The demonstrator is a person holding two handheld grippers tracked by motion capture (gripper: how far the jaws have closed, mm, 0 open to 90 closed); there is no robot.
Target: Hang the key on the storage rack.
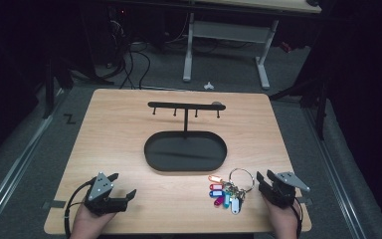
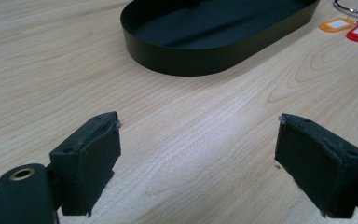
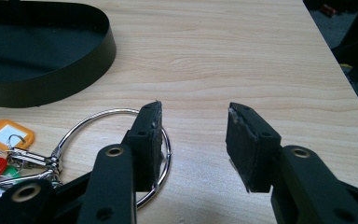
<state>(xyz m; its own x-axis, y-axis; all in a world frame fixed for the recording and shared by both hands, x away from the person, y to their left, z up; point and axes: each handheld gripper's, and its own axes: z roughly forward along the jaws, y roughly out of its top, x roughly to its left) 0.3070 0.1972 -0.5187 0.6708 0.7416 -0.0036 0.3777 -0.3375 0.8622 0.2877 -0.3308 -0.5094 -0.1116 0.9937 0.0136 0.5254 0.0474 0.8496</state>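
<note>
A bunch of keys with several coloured tags (image 1: 225, 193) on a large metal ring (image 1: 241, 175) lies on the wooden table near its front right. Just to the right of it is my right gripper (image 1: 265, 176), open. In the right gripper view the right gripper (image 3: 194, 113) has bare wood between its jaws, and its left jaw stands over the right arc of the ring (image 3: 88, 122); an orange tag (image 3: 7, 134) lies at the left. My left gripper (image 1: 123, 185) is at the front left, and the left gripper view shows it (image 2: 198, 140) wide open over bare table.
A black oval tray (image 1: 151, 158) sits mid-table, and from it rises a T-shaped rack with several hooks (image 1: 185, 105). Its wall (image 2: 200, 65) lies ahead of the left gripper and at upper left (image 3: 51, 86) of the right gripper. The table's right edge (image 1: 286, 149) is close.
</note>
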